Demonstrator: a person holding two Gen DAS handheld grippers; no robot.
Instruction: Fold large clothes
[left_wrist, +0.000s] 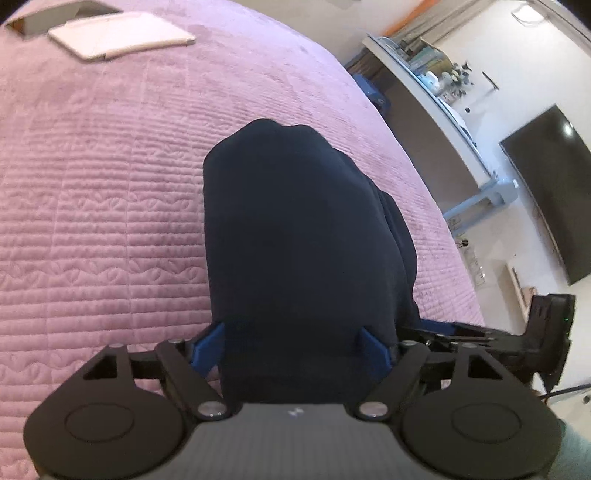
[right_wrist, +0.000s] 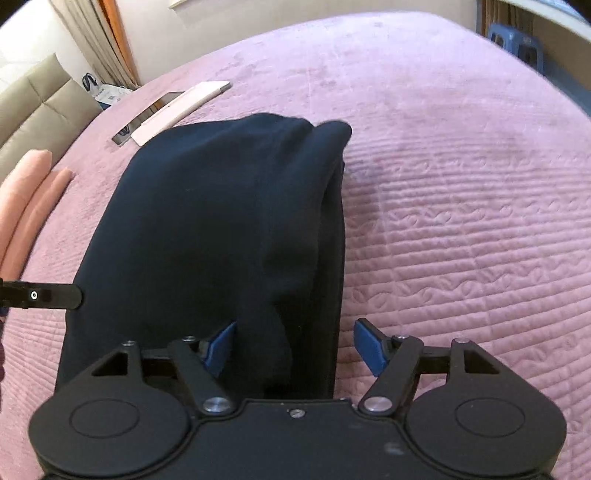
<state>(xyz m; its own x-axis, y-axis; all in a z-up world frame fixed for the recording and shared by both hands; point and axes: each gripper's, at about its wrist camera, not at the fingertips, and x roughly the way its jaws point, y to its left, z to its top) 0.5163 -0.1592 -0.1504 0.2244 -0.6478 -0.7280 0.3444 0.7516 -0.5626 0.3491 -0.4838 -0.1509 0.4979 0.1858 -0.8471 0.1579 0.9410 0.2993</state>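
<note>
- Bed (left_wrist: 110, 192), pink quilted cover: the largest thing in both views, it carries everything. Wide bare quilt lies left of the dark garment in the left wrist view and right of it in the right wrist view; the bed's far edge curves round beyond the garment.
- Dark garment (left_wrist: 295, 229), navy, folded into a long narrow bundle lying flat on the bed. Its far end is rounded. In the right wrist view its right-hand edge shows stacked folded layers (right_wrist: 328, 206); its left side spreads wider and flatter.
- Left tool (left_wrist: 295, 345): jaws apart, blue pads either side of the garment's near end. The cloth lies between them and reaches both pads; no pinching shows.
- Right tool (right_wrist: 295, 347): jaws apart. The left pad (right_wrist: 221, 343) lies against the garment; the right pad (right_wrist: 369, 347) stands clear of the garment's edge, over bare quilt.
- The right tool also shows at the right of the garment in the left wrist view (left_wrist: 517, 332); a black part of the left tool (right_wrist: 44, 296) shows at the garment's left.
- Beyond the garment's far end: a flat white box (left_wrist: 122, 35) on the bed, apart from the garment.
- Room past the bed's edge from the garment: a dark screen (left_wrist: 554, 192) on the wall, a long shelf (left_wrist: 436, 96).
</note>
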